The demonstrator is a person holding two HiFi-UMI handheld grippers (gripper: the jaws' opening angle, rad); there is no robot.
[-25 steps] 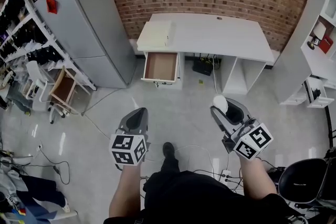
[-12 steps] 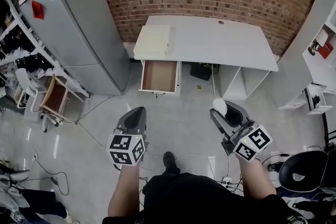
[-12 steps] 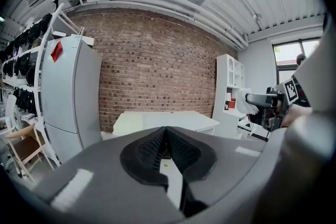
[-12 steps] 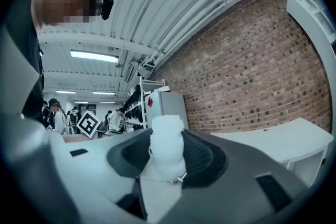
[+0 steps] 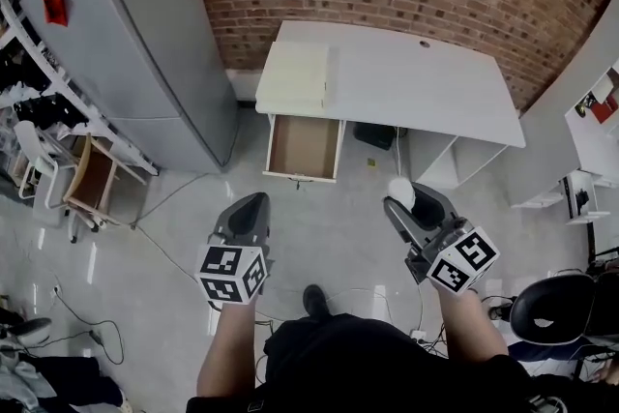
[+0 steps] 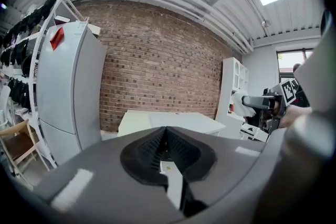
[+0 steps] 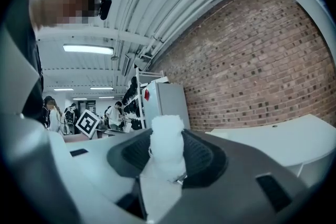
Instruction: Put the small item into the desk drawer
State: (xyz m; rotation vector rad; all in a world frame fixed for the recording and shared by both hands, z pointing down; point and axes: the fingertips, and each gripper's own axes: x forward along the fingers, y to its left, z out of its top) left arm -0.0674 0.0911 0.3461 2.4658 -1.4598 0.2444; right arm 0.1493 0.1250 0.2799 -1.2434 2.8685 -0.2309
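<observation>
A white desk (image 5: 416,82) stands against the brick wall. Its drawer (image 5: 303,147) at the left end is pulled out and looks bare inside. My right gripper (image 5: 404,200) hangs over the floor in front of the desk, shut on a small white fluffy item (image 5: 400,191). In the right gripper view the item (image 7: 167,139) sticks up between the dark pads of that gripper (image 7: 167,161). My left gripper (image 5: 247,211) is level with it to the left, below the drawer. Its jaws meet with nothing between them, as the left gripper view of it (image 6: 167,152) shows.
A cream board (image 5: 298,77) lies on the desk's left end. A tall grey cabinet (image 5: 135,44) stands left of the desk, with a wooden chair (image 5: 92,174) and racks beyond. White shelving (image 5: 590,160) and a black chair (image 5: 546,309) are at the right. Cables trail on the floor.
The desk and open drawer have come nearer and sit lower in the head view. Both grippers keep their pose, the right one still closed on the white item.
</observation>
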